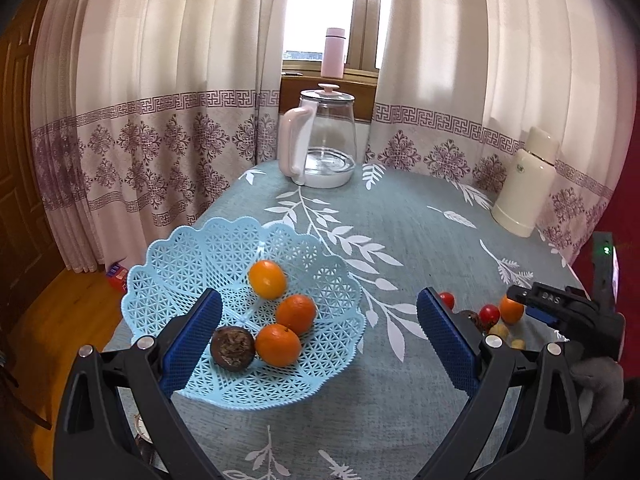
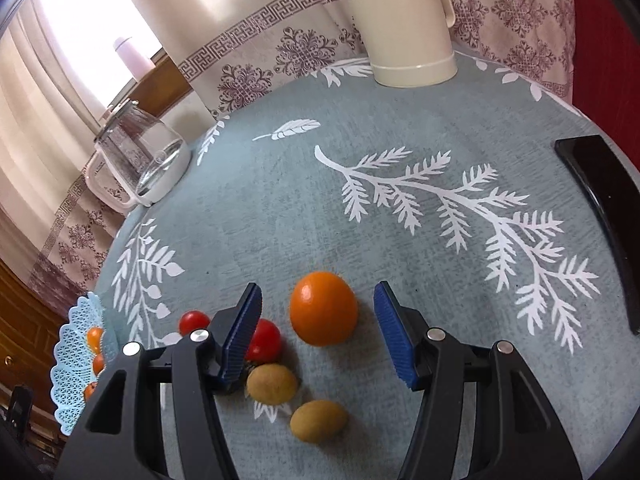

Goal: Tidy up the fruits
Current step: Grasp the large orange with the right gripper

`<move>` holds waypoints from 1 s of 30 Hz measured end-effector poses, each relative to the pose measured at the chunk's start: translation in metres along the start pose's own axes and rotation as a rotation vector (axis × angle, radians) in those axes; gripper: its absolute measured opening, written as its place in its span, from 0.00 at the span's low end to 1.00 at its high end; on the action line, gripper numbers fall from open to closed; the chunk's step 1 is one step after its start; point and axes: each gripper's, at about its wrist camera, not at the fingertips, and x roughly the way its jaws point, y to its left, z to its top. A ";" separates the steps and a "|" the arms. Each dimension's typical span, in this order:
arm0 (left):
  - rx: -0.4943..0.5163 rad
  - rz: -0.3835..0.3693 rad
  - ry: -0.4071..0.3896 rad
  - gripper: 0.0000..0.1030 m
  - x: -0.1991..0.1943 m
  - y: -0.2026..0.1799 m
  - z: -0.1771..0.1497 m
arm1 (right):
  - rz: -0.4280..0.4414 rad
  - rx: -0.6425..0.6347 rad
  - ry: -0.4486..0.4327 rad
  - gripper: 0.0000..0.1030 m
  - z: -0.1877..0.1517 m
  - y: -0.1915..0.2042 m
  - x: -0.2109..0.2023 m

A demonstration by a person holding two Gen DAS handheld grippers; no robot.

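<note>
A light blue lattice basket (image 1: 192, 264) sits at the table's left and holds three oranges (image 1: 267, 279) and a dark brown round fruit (image 1: 233, 347). My left gripper (image 1: 318, 332) hovers wide open over the basket's near side, holding nothing. In the right wrist view my right gripper (image 2: 318, 320) stands open around a loose orange (image 2: 323, 308) on the cloth, not touching it. Two red tomatoes (image 2: 264, 340) and two small tan fruits (image 2: 272, 383) lie beside it. The right gripper (image 1: 536, 306) also shows at the left wrist view's right edge.
A glass kettle with a pink handle (image 1: 320, 140) stands at the table's far edge, a cream thermos (image 1: 526, 184) at the far right. A black flat object (image 2: 604, 208) lies at the right edge. Curtains hang behind. A pink bottle (image 1: 334, 53) is on the windowsill.
</note>
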 end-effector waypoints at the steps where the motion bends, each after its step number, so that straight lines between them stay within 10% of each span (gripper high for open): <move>1: 0.002 -0.001 0.002 0.96 0.001 -0.001 0.000 | -0.006 0.003 0.004 0.57 0.001 -0.001 0.003; 30: 0.066 -0.013 0.077 0.96 0.024 -0.027 -0.019 | -0.054 -0.219 -0.028 0.36 -0.012 0.000 -0.012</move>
